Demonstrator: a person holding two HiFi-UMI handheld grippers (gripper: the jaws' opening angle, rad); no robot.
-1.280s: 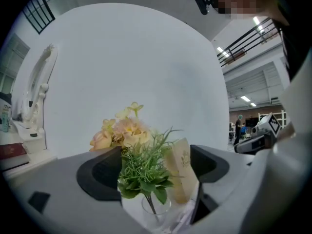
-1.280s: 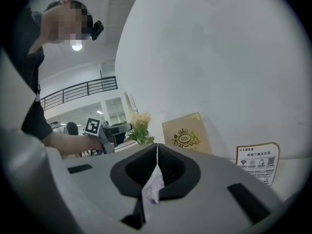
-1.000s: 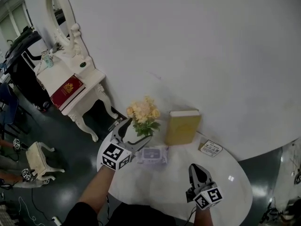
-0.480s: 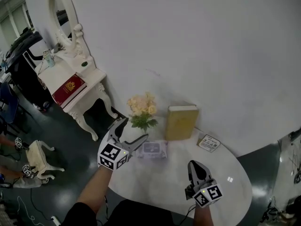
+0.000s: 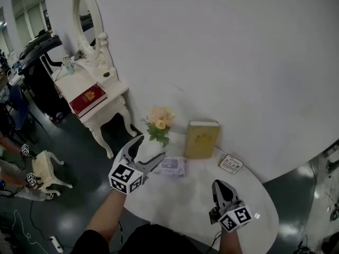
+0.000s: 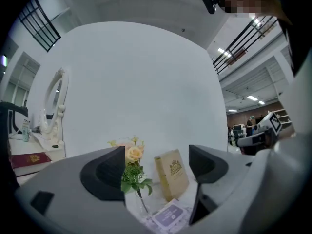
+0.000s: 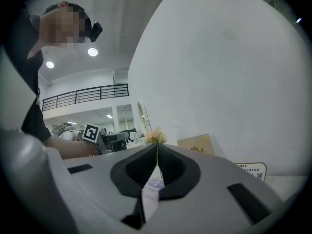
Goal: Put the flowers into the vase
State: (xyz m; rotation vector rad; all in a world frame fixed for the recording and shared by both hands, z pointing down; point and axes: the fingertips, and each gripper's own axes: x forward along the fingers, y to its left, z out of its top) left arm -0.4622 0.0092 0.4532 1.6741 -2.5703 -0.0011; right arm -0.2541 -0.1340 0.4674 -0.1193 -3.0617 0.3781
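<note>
A bunch of pale yellow flowers (image 5: 160,124) stands upright in a clear glass vase (image 5: 160,142) at the back of the round white table (image 5: 180,205). My left gripper (image 5: 152,147) hangs open just in front of the vase, to its left, with nothing between its jaws. In the left gripper view the flowers (image 6: 132,164) and vase (image 6: 141,206) show beyond the left gripper (image 6: 156,169), apart from it. My right gripper (image 5: 220,185) hovers shut and empty over the table's near right. The right gripper (image 7: 157,148) has its jaws together, with the flowers (image 7: 155,136) far beyond.
A yellow book (image 5: 201,139) stands upright against the white wall, right of the vase. A purple wipes pack (image 5: 172,166) lies in front of the vase. A small card (image 5: 231,164) rests at the right. On the floor at left stand a white dressing table (image 5: 92,91) with a mirror and a stool (image 5: 45,168).
My left gripper has drawn back from the flower stems toward me and stands open. The flowers stay in the vase. The right gripper has barely moved.
</note>
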